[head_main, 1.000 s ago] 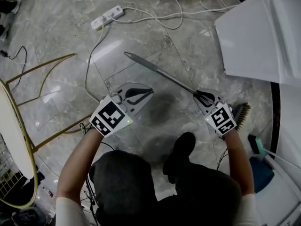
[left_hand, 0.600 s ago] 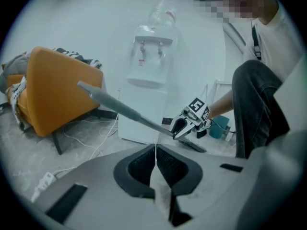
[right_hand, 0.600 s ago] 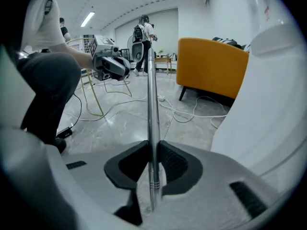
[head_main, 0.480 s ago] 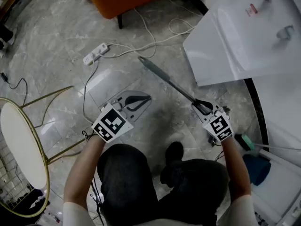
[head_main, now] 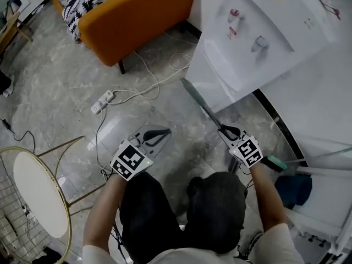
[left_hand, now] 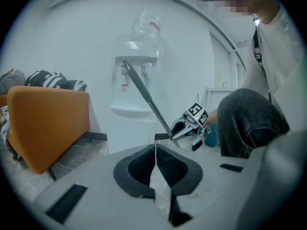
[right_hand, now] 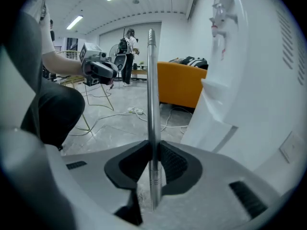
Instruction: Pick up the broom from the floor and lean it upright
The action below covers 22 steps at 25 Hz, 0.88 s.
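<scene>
The broom's grey metal handle [head_main: 201, 103] slants up off the floor, its top end in front of the white water dispenser [head_main: 258, 43]. My right gripper [head_main: 224, 129] grips the handle low down. In the right gripper view its jaws are closing, pads [right_hand: 170, 162] pressed on the handle [right_hand: 152, 95], which stands between them. The broom's head is hidden beneath my right hand. My left gripper [head_main: 164, 132] hangs to the left of the broom, apart from it. In the left gripper view its jaws [left_hand: 154, 147] are shut with nothing in them, and the handle [left_hand: 146, 97] shows ahead.
An orange sofa [head_main: 137, 15] stands at the back. A white power strip [head_main: 103, 102] and cables lie on the marble floor. A round stool with a gold frame [head_main: 33, 186] is at the left. A blue object [head_main: 291, 188] sits by the dispenser's base.
Both grippers have risen. The broom handle has come up from lying low over the floor to a steeper slant toward the dispenser. The head view now takes in the sofa.
</scene>
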### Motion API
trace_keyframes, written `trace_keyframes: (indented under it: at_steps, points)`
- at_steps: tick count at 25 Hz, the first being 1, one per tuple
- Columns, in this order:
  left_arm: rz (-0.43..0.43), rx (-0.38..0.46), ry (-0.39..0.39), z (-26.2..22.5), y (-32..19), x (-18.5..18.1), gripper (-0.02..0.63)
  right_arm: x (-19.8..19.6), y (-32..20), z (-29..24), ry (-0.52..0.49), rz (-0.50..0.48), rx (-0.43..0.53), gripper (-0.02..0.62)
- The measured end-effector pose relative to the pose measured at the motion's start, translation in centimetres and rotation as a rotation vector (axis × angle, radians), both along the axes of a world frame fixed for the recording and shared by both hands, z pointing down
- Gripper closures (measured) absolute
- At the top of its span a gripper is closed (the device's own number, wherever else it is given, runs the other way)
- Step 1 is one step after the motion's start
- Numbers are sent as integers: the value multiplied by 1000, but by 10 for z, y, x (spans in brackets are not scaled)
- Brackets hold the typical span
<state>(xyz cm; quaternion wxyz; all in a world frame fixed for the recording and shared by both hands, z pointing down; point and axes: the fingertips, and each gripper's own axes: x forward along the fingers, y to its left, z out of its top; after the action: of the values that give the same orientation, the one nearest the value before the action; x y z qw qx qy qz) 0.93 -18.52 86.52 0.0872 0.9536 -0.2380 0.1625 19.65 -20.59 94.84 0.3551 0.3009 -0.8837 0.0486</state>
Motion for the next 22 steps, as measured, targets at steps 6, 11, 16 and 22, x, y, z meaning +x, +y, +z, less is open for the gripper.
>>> trace_keyframes:
  at_steps: [6, 11, 16, 22]
  points:
    - [18, -4, 46, -31, -9, 30, 595, 39, -4, -37, -25, 83, 36, 520]
    - [70, 18, 76, -41, -5, 60, 595, 64, 1, -61, -20, 159, 86, 522]
    - [131, 19, 64, -63, 10, 84, 595, 93, 12, -82, -18, 243, 129, 522]
    - [166, 20, 58, -86, 15, 98, 595, 137, 22, -108, -62, 354, 131, 522]
